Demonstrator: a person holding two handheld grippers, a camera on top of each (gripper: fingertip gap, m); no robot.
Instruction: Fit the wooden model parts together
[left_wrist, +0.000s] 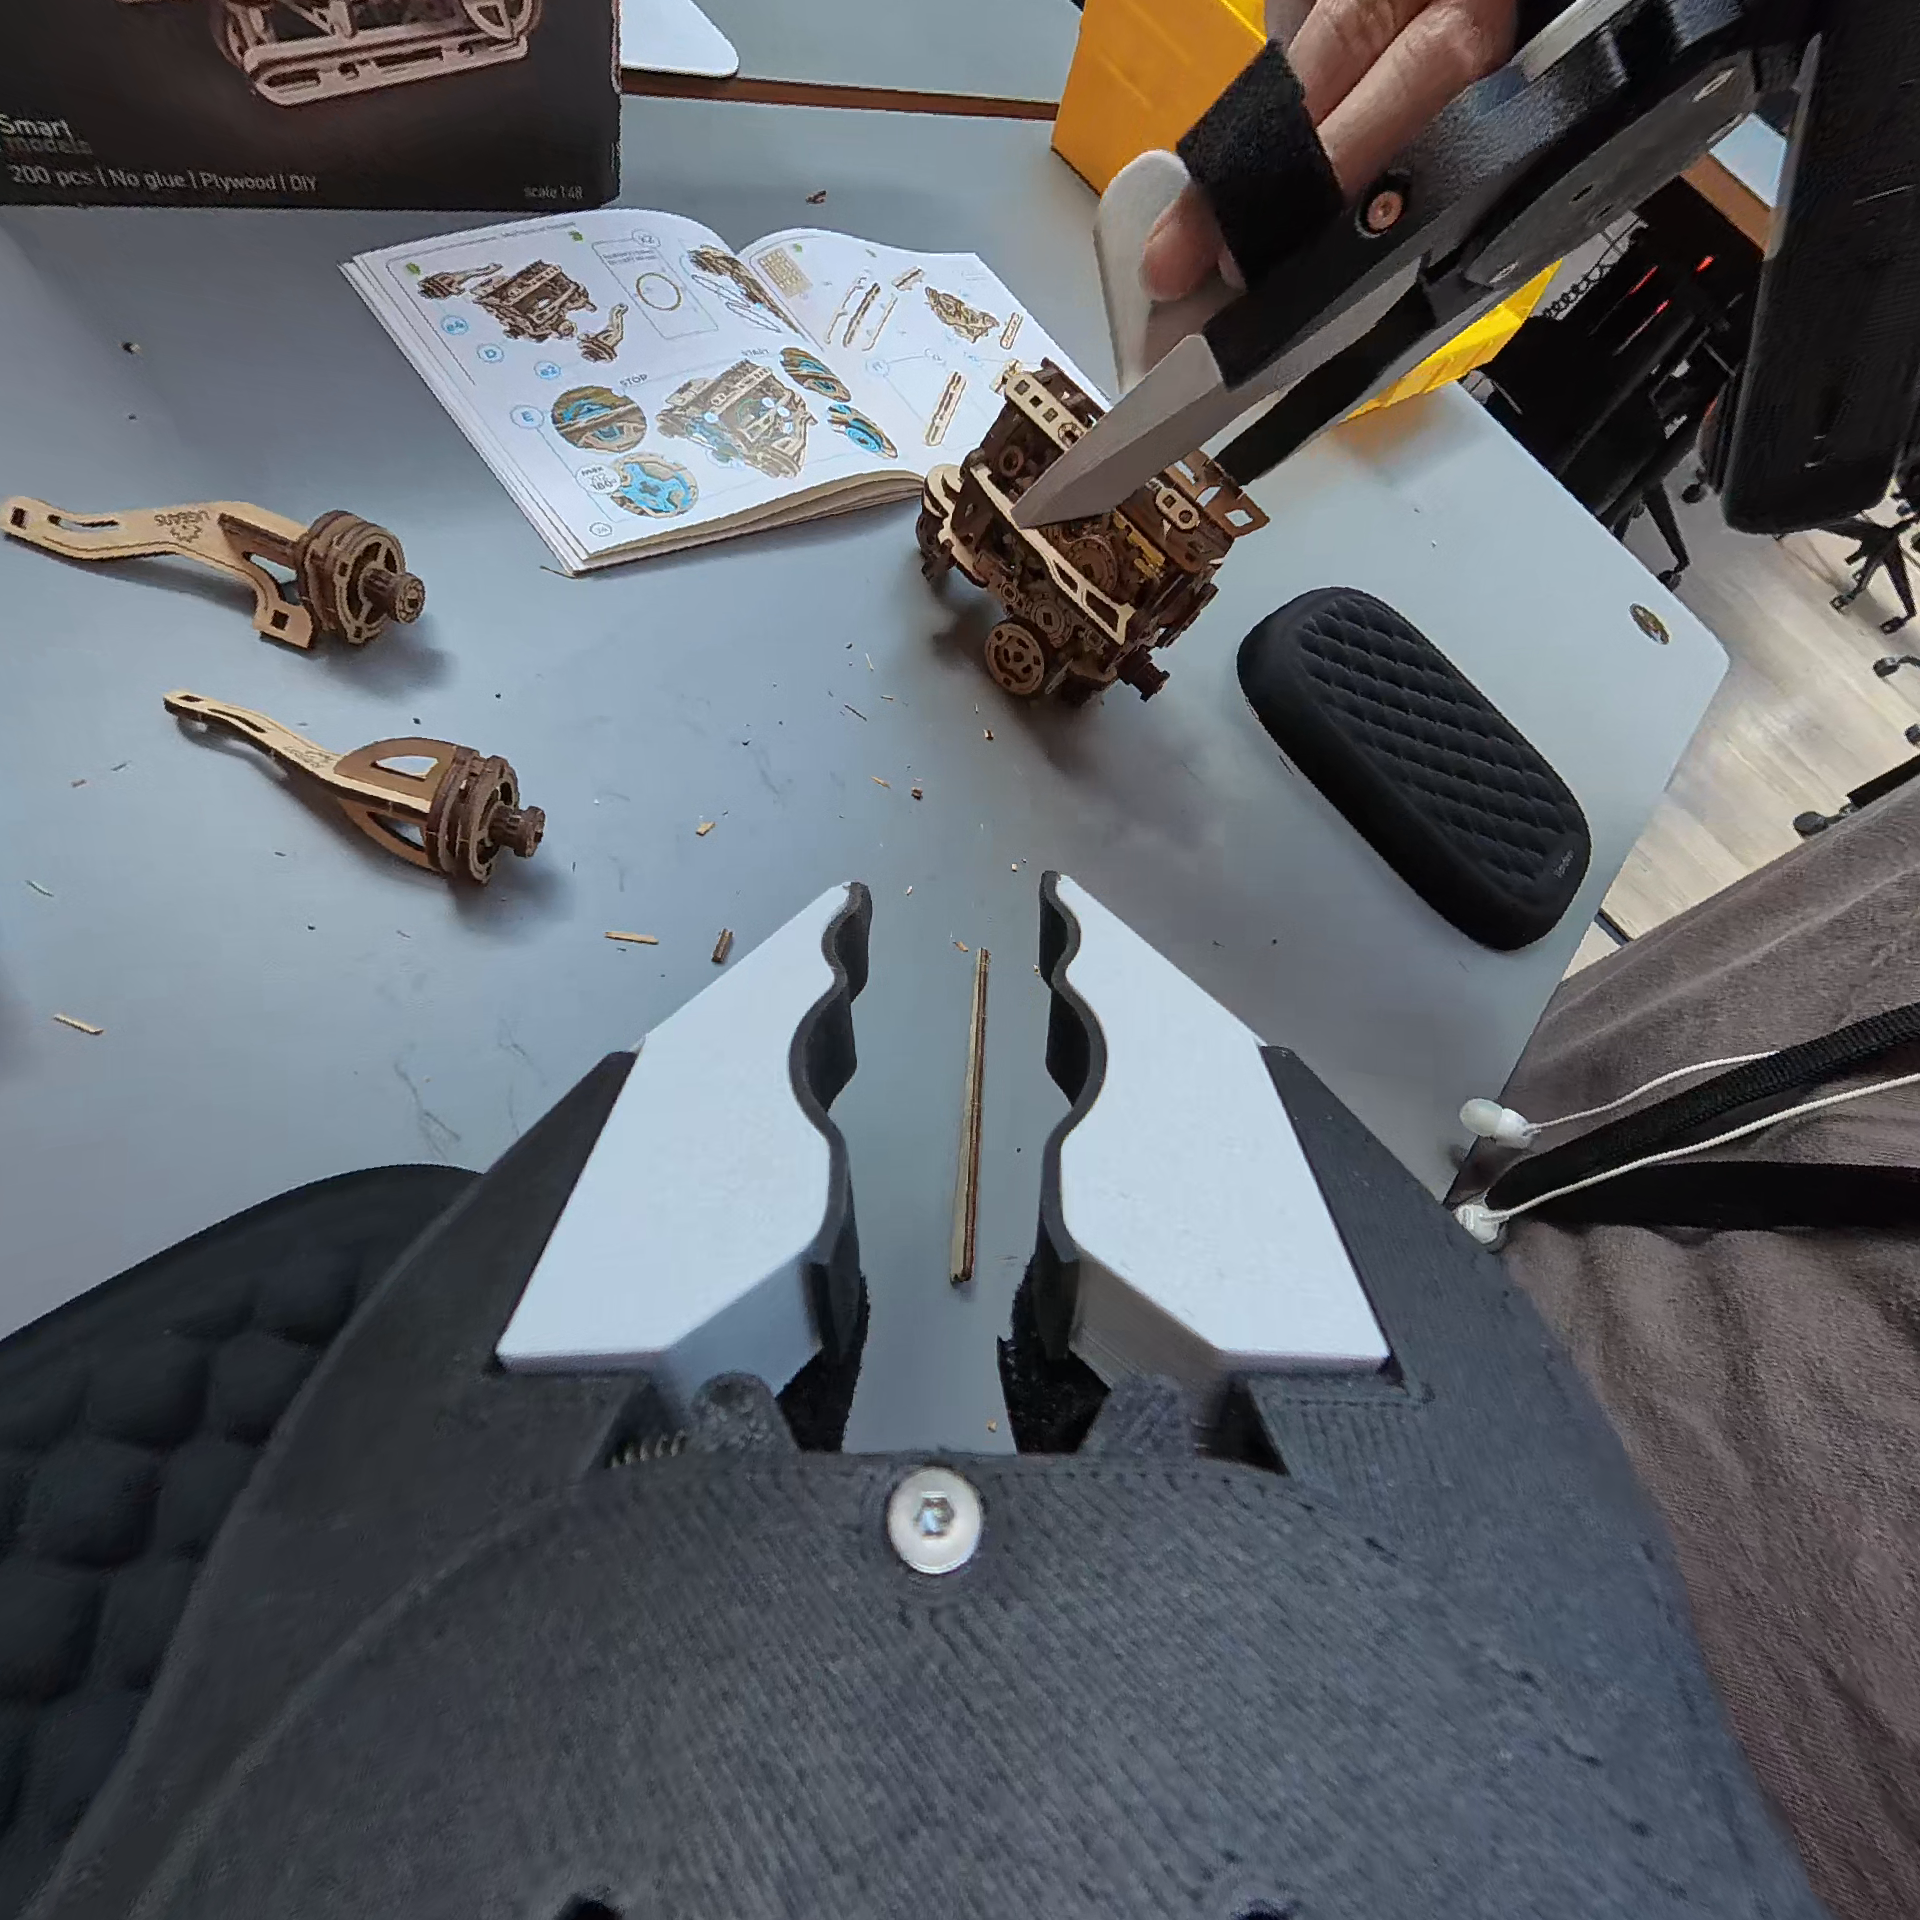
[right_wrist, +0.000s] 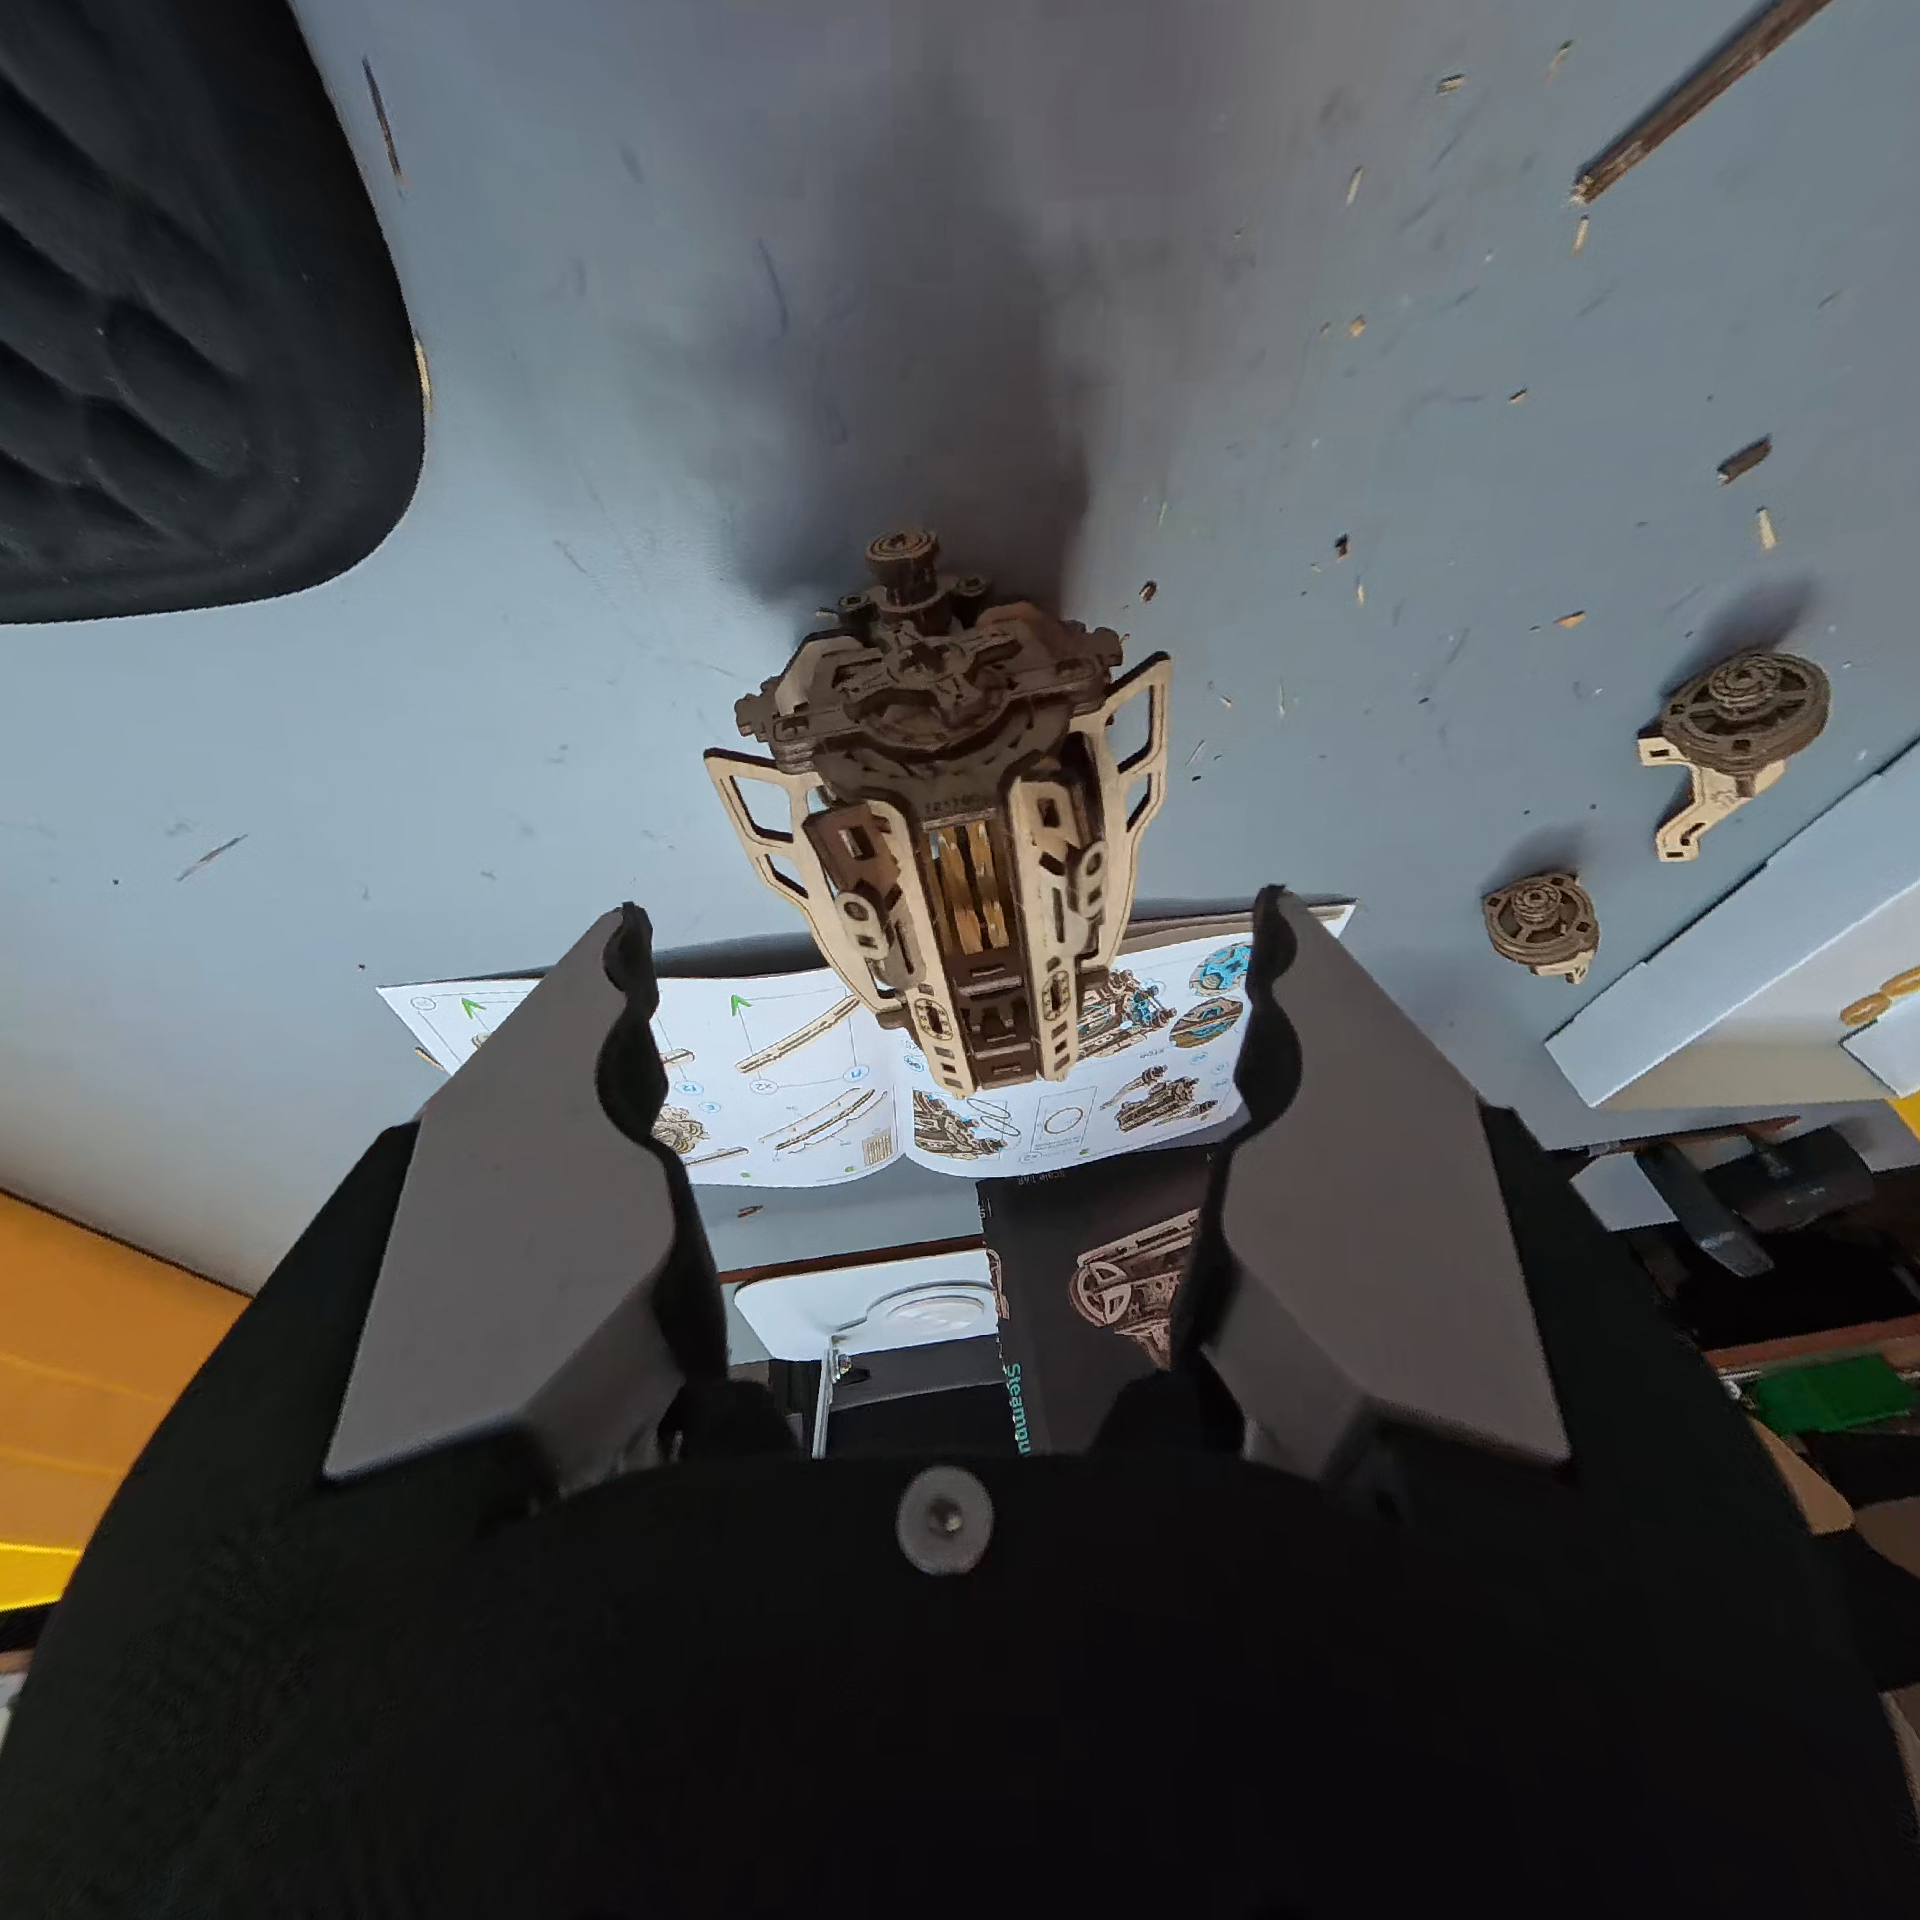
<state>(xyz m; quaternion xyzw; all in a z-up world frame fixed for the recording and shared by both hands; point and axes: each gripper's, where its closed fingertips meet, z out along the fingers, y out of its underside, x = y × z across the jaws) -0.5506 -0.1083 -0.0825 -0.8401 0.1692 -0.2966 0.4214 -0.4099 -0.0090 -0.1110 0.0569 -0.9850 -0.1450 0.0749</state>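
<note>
Grippers both stand with jaws apart and grasp nothing. The left gripper (left_wrist: 956, 894) hangs low over the grey table (left_wrist: 727, 727); its two fingers are moderately spread, and a thin wooden stick (left_wrist: 971, 1112) lies flat on the table between them, clear of both pads. The right gripper (right_wrist: 951, 914) is spread wide above the wooden model body (right_wrist: 940, 831); neither of its pads touches the wood. In the left wrist view, one grey finger (left_wrist: 1122, 447) of the right gripper is seen in front of the model body (left_wrist: 1070, 540), and contact cannot be judged from that angle. A hand (left_wrist: 1320, 135) holds the right gripper.

The model body stands on the table at the near corner of an open instruction booklet (left_wrist: 665, 384). Two loose wooden sub-assemblies, each a curved arm with a round hub, lie well apart from it on the left: one farther back (left_wrist: 260, 571), one nearer (left_wrist: 405, 800). Wood splinters (left_wrist: 634, 938) are scattered across the table. A black padded rest (left_wrist: 1423, 758) lies to the right of the model body. The dark kit box (left_wrist: 312, 94) stands behind the booklet, and a yellow container (left_wrist: 1153, 83) sits at the far edge.
</note>
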